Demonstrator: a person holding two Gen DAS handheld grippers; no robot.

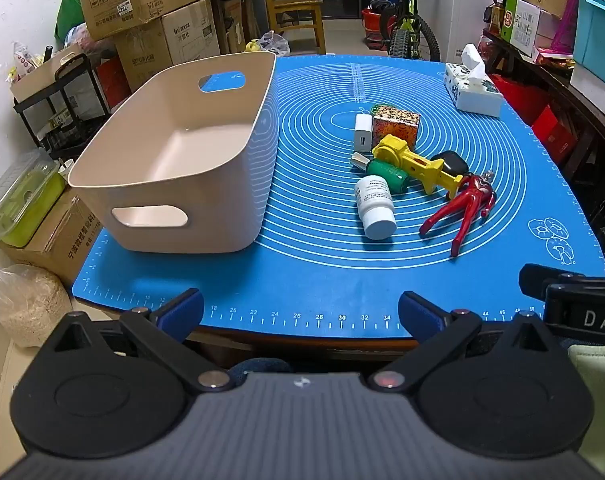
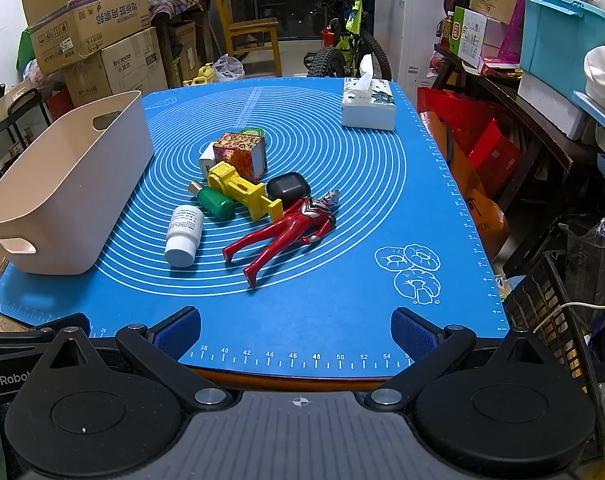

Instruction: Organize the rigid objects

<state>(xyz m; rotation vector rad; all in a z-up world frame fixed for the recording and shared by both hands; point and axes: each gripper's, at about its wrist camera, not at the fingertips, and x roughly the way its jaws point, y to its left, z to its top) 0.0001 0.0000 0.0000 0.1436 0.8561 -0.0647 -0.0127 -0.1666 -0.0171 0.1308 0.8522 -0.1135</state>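
Both tongs hang back at the near edge of the counter, spread wide with nothing between their blue pads: the left tongs face the beige bin, the right tongs face the heap of objects on the blue mat. The bin is empty and stands on the left part of the mat; nothing has gone in yet, so the first pick appears to be the step in hand.

The things lie crowded just beside the bin. The white pill bottle lies on its side, nearest the bin, and the red figure sprawls nearest the right tongs with its legs pointing toward the near edge. Behind them the green bottle, the yellow toy, the black case, the patterned box and the white charger touch or overlap one another.

Starting at the outside of the heap looks wise (the figure or the pill bottle). The bottle should be taken across its round body, since it could roll; the figure across its torso, not a thin leg. Pulling from the middle first may drag the neighbours along.
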